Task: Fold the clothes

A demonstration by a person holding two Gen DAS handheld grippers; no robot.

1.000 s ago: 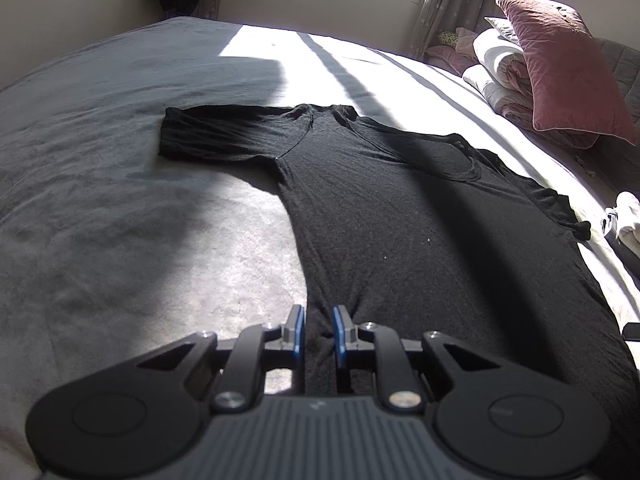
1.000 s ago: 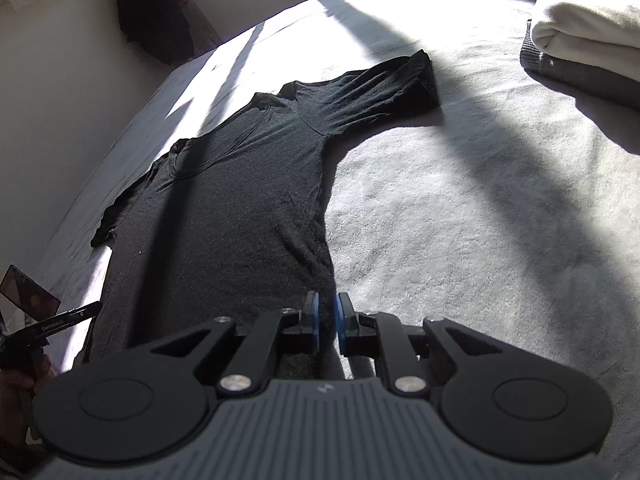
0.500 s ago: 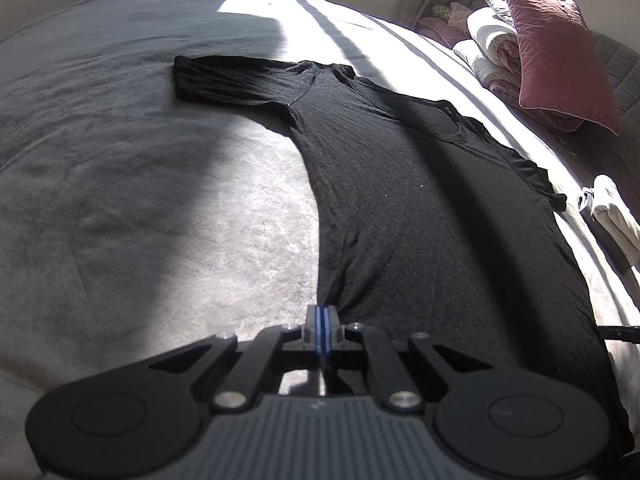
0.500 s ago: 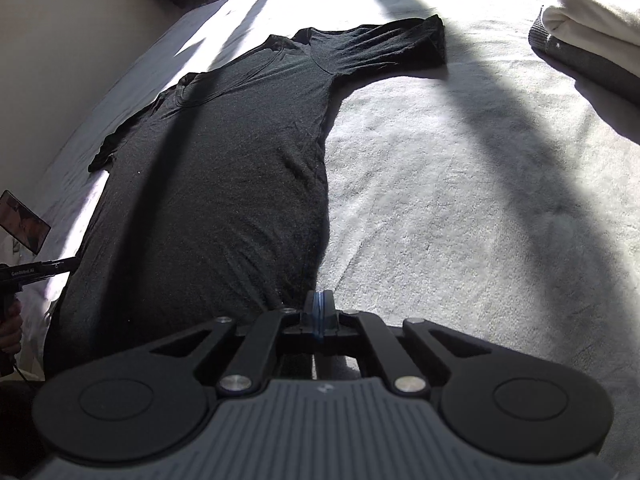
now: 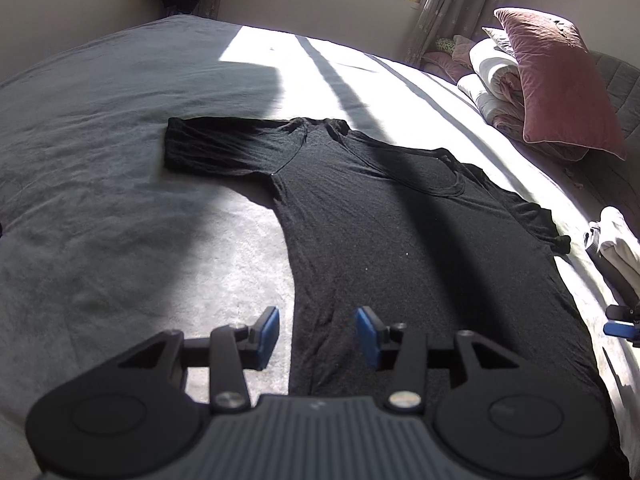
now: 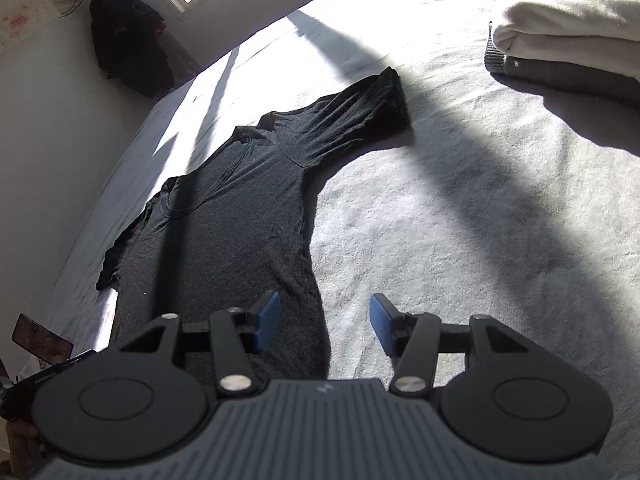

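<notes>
At the shirt (image 5: 400,248) hem, bare bed (image 5: 100,200) left, both grippers opening.

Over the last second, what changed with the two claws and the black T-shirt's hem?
Both claws pinched shut at the hem corners half a second ago and are now opening: the left claw and right claw each straddle a bottom corner of the black knit T-shirt without pressing it. The shirt stays spread flat on the pale grey bedspread, sleeves out.
</notes>
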